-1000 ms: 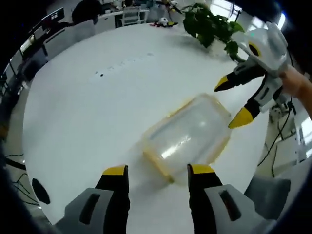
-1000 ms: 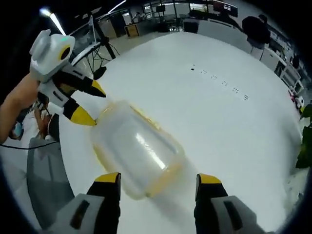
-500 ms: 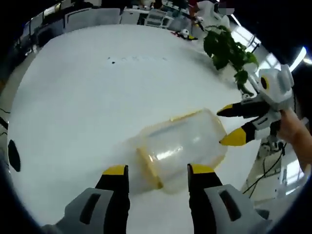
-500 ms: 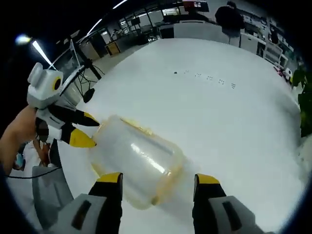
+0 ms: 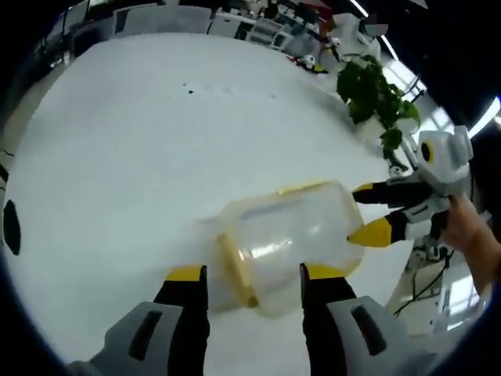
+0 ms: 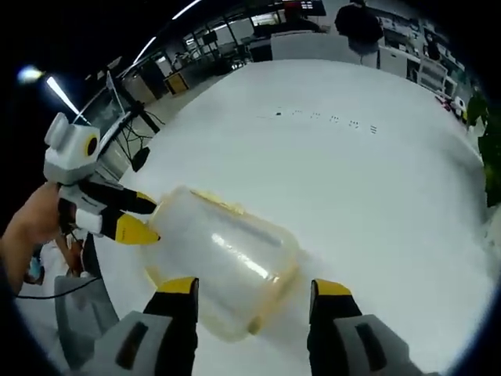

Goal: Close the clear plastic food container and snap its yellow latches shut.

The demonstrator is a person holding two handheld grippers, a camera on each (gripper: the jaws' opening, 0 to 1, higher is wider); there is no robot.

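We see the clear box (image 5: 291, 235) lying on the white table (image 5: 117, 157), between our two grippers. Our left gripper (image 5: 254, 272) is spread wide at one end — our right gripper (image 6: 254, 287) is spread wide at the other.

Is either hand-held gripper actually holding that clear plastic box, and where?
Neither grips it. The clear plastic container with yellow latches lies on the white table; both hand-held grippers, left and right, are open at its opposite ends.
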